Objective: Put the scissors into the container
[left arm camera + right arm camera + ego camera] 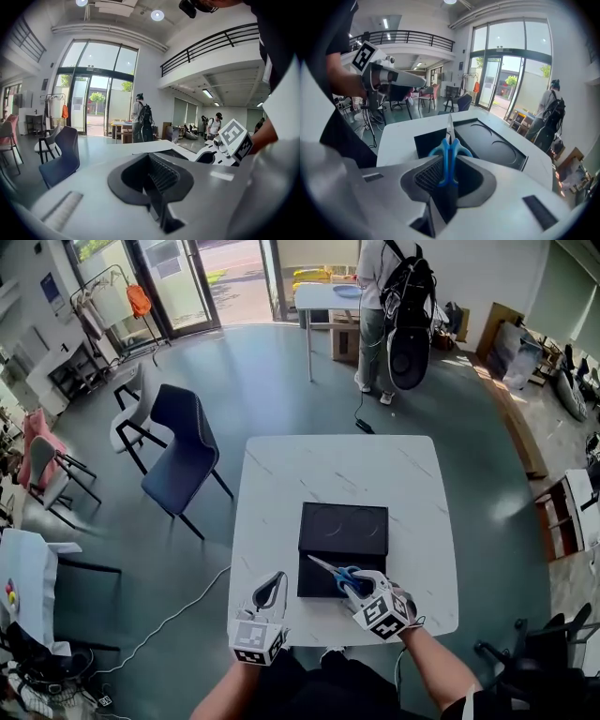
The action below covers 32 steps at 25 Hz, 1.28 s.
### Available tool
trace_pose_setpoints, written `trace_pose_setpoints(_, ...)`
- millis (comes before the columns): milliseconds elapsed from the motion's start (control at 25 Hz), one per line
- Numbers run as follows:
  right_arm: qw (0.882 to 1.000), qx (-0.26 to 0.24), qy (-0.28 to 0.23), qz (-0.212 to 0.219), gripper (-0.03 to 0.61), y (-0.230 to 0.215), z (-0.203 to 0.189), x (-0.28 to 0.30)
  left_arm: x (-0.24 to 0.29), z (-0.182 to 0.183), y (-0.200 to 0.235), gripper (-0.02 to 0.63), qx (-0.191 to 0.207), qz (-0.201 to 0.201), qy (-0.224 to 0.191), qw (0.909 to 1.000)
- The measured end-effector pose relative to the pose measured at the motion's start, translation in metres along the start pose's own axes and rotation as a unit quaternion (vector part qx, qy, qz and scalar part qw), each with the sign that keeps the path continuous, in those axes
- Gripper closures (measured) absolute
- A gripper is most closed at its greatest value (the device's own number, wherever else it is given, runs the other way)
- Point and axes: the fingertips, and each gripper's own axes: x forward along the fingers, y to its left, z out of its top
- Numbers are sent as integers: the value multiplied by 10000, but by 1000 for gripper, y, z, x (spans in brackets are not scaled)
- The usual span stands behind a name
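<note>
Blue-handled scissors are held by the handles in my right gripper, blades pointing forward-left over the near part of the black container. The container is a flat black box with a lid beside it on the white table. My left gripper sits at the table's near left edge, jaws together with nothing between them, pointing away from me. In the left gripper view the right gripper shows at the right.
A blue chair and a white chair stand left of the table. A person with a backpack stands at a far table. A cable runs across the floor at the left.
</note>
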Motion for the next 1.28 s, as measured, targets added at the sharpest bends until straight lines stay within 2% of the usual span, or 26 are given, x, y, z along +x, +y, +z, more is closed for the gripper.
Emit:
trace_pose_setpoints(200,9985,-267,366,306,494,1,-14,14,-4,3,4,604,-129,186,-66,9997)
trace_pose_setpoints(440,9934,-387,937,532,494,-2,-39,31,-2,-3,8,604,-163,96,-4,9998)
trace_pose_setpoints(640,9897,-487,1175,662,494,1,-41,43,-3,-8,18,604,-148,53,63,9999)
trace_pose_setpoints(1280,9678,-956,2020,1161,492,9,-62,69,-10,-15,31,604,-207,117,142,9996)
